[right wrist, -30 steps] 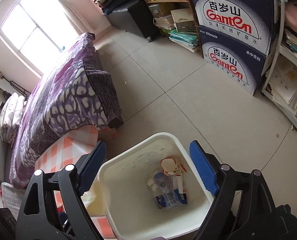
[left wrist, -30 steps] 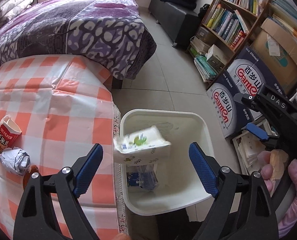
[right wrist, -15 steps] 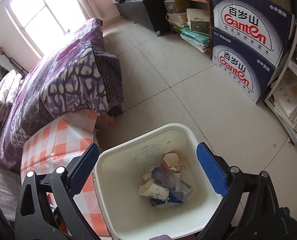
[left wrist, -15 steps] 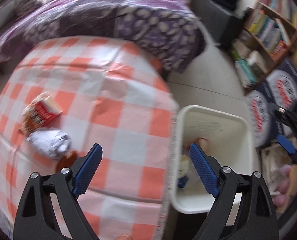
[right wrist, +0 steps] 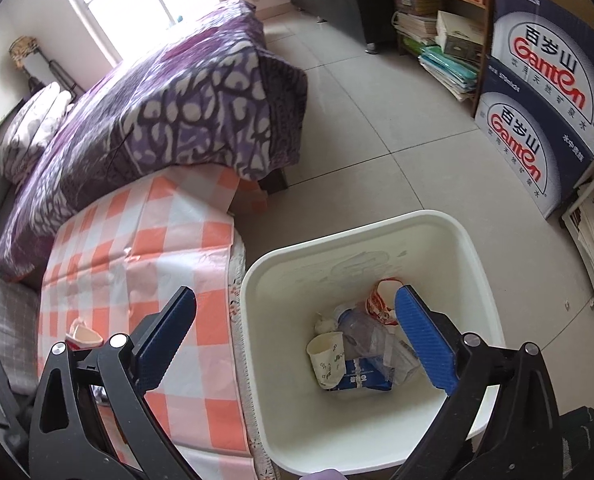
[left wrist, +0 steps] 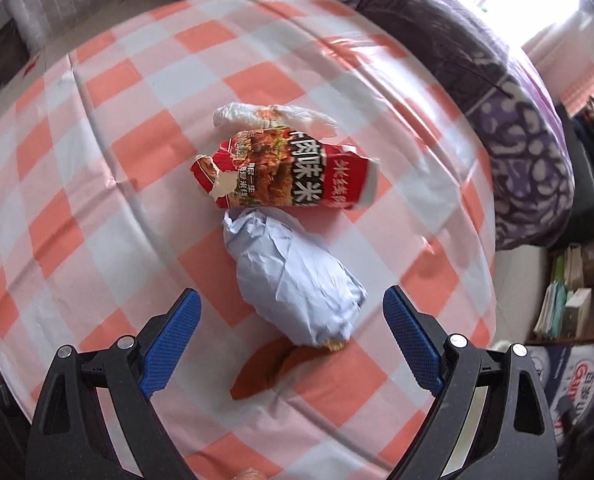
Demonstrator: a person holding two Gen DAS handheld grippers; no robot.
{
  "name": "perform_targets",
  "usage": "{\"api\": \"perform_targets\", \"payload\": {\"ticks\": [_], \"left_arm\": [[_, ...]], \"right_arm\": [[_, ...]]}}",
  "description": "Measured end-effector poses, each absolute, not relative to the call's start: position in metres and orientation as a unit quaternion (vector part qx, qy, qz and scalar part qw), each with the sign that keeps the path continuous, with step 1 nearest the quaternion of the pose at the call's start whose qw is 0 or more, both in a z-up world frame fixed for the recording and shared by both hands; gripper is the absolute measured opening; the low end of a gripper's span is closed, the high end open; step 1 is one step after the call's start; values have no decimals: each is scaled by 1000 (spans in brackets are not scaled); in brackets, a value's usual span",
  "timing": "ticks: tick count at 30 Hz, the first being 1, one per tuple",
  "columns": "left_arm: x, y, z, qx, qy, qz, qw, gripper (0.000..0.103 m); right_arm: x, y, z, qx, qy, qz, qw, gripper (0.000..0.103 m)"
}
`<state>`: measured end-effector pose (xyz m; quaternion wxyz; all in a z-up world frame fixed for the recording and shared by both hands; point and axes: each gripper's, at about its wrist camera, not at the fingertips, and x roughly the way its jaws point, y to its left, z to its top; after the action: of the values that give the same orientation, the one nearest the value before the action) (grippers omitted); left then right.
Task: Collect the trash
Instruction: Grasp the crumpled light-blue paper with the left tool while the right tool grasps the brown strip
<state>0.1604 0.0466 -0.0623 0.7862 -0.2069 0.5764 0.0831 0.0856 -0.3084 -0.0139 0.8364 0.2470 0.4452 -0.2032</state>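
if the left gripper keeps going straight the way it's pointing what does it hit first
Most likely the crumpled pale-blue paper ball, centred between the open jaws of the left gripper. The red snack wrapper lies beyond it. Depth is uncertain.

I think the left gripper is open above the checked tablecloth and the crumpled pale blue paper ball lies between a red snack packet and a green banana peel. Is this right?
Not quite. In the left wrist view the left gripper is open above the orange-and-white checked tablecloth, and the crumpled pale blue paper ball lies between the torn red snack packet and a brown peel-like scrap, not a green banana peel.
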Motion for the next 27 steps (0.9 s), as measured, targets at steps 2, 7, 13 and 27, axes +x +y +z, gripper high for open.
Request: {"api": "perform_targets", "payload": {"ticks": [2,7,13,27], "left_arm": [[167,45,-70,-209,584,79,780,89],[168,43,-79,-207,602,41,770,64],[155,63,-56,-170,583,17,794,59],[136,132,20,-122,464,48,876,59]], "right_arm": [[88,-301,-15,239,448,-200,838,96],[94,-283,-20,232,460,-180,838,96],[104,-245,-30,219,488,-134,834,96],[123,-120,-62,164,537,-40,827,96]]}}
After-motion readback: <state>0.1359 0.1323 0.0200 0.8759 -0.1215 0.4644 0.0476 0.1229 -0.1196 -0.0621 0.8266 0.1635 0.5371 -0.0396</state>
